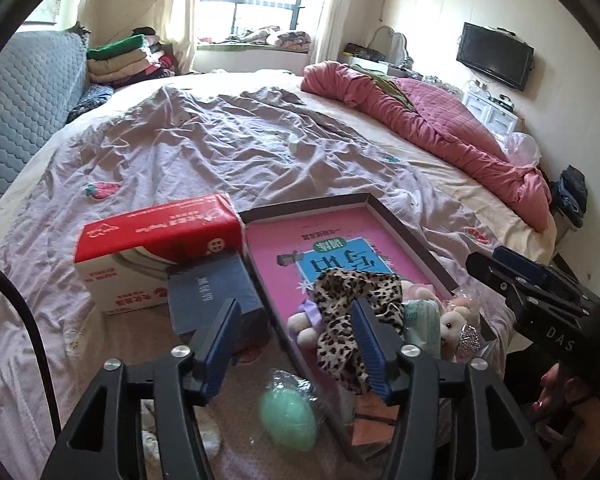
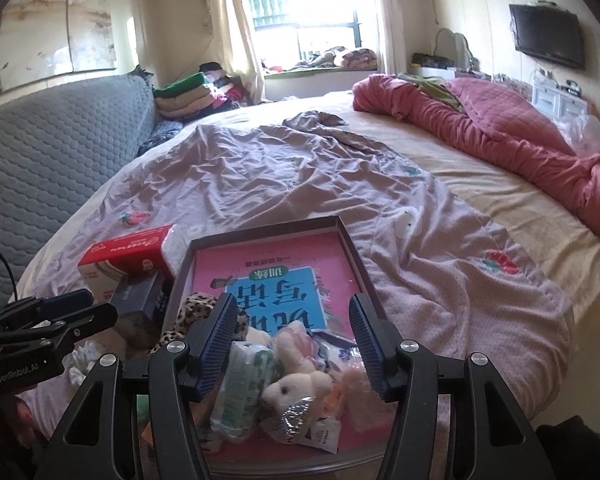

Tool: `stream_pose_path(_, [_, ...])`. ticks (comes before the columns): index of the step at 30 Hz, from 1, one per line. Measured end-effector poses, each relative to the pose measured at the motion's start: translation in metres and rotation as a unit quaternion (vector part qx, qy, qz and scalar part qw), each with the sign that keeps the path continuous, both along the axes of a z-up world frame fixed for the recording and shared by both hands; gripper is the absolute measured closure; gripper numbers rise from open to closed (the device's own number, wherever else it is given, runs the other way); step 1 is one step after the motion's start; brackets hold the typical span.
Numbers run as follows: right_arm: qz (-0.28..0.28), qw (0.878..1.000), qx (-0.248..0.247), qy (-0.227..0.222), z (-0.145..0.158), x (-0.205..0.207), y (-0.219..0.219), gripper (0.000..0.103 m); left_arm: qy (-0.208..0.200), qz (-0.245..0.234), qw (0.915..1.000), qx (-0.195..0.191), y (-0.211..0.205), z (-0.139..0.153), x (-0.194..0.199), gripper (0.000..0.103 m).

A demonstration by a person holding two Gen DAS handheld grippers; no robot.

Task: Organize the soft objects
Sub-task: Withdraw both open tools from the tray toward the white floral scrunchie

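A shallow tray (image 2: 354,248) lies on the bed (image 2: 500,216), its floor covered by a pink book (image 2: 276,276), and the soft things sit heaped at its 6 o'clock end. In the right wrist view the right gripper (image 2: 294,344) hangs over that heap with its jaws spread and nothing pinched; between and below them are a white plush (image 2: 296,388), a pale pink plush (image 2: 296,344) just above it at 12 o'clock, and a green-white packet (image 2: 240,384) at 9 o'clock of the white plush. A leopard cloth (image 2: 196,308) lies at the tray's 8 o'clock corner. In the left wrist view the left gripper (image 1: 296,346) is also spread, gripping nothing; the leopard cloth (image 1: 352,300) drapes just behind its right finger, whether touching cannot be told. A green egg (image 1: 288,420) lies on the sheet outside the tray, low between the fingers. At 10 o'clock of the tray stands a red box (image 1: 156,248), with a blue box (image 1: 216,292) leaning against it. The right gripper (image 1: 512,276) shows at 3 o'clock, side-on, held by a hand (image 1: 556,388).
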State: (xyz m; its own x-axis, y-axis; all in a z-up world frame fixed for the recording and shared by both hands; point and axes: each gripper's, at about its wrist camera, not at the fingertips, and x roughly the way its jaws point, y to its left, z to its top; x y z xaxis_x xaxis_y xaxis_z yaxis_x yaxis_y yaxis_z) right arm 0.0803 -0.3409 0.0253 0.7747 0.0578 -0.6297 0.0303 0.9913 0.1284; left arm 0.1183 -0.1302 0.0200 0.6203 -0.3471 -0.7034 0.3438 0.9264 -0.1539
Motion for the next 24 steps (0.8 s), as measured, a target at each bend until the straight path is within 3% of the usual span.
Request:
stream_pose_path(3, [0.005, 1.000, -0.009, -0.004, 0.004, -0.001, 0.007, 0.040, -0.003, 0.006, 1.0000, -0.001, 0.007, 0.004, -0.002, 0.041])
stream_pose_path(5, [0.010, 1.000, -0.011, -0.006, 0.006, -0.002, 0.012, 0.033, -0.003, 0.010, 0.9999, 0.001, 0.010, 0.006, -0.003, 0.041])
stream_pose_path(16, [0.043, 0.998, -0.036, -0.022, 0.022, -0.005, 0.042, 0.029, -0.006, 0.036, 0.9993, 0.001, 0.045, 0.016, -0.008, 0.038])
stream_pose_path(24, [0.086, 0.994, -0.062, -0.033, 0.032, -0.007, 0.077, 0.029, -0.007, 0.086, 0.9963, 0.002, 0.095, 0.024, -0.006, 0.038])
